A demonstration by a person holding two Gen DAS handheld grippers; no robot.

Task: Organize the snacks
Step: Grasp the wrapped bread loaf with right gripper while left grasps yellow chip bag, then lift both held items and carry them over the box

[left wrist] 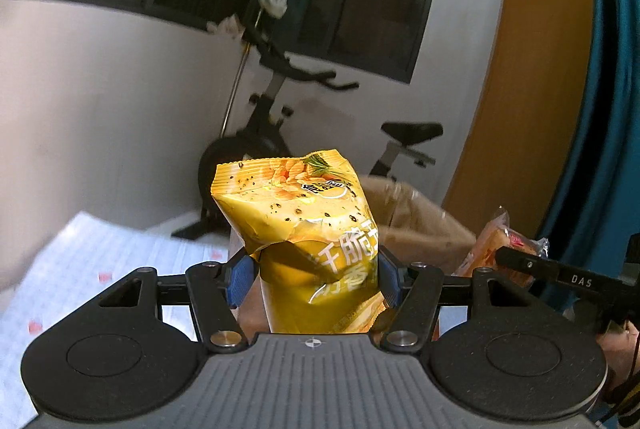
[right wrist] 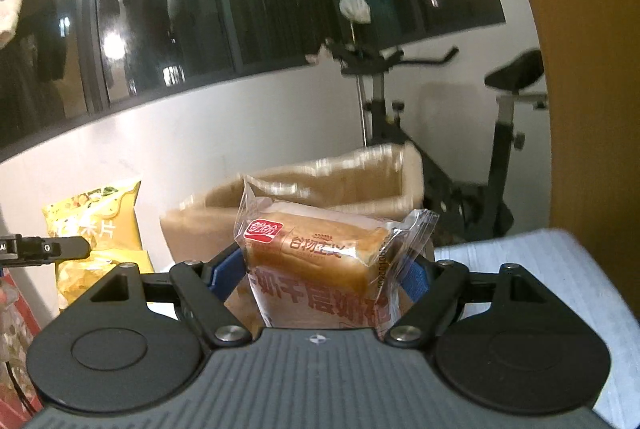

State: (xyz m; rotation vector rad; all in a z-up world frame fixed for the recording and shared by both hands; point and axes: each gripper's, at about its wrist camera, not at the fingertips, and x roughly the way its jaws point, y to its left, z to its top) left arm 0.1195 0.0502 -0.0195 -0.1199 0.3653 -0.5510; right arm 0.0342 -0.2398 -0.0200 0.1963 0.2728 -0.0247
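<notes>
Snacks fill both grippers: the left gripper [left wrist: 312,275] is clamped on a yellow chip bag [left wrist: 304,229], its blue pads [left wrist: 240,283] pressing into the bag's creased waist so the foil buckles inward between them, and the bag stands upright with its crimped top edge above the jaws. The right gripper [right wrist: 320,269] is clamped on a wrapped bread loaf [right wrist: 320,249] — a clear plastic packet with a red logo at its upper left corner and red printing across the lower front — and its blue pads [right wrist: 222,271] squeeze the packet from both sides. Both packets are held up off the surface, side by side; in the left wrist view the bread loaf [left wrist: 496,245] shows at the right edge behind a black finger of the other tool, and in the right wrist view the chip bag [right wrist: 100,229] shows at the left, likewise behind a black finger. Just beyond the two packets stands an open brown paper bag [right wrist: 332,181], its rim blurred, so whether anything lies inside cannot be told. A pale cloth with small red marks [left wrist: 104,269] covers the table below the left gripper. Farther back an exercise bike [left wrist: 272,125] stands against a white wall [left wrist: 100,109] under dark windows [right wrist: 160,9], and an orange-brown panel [left wrist: 532,69] rises on the right — beside it a teal curtain [left wrist: 612,109].
</notes>
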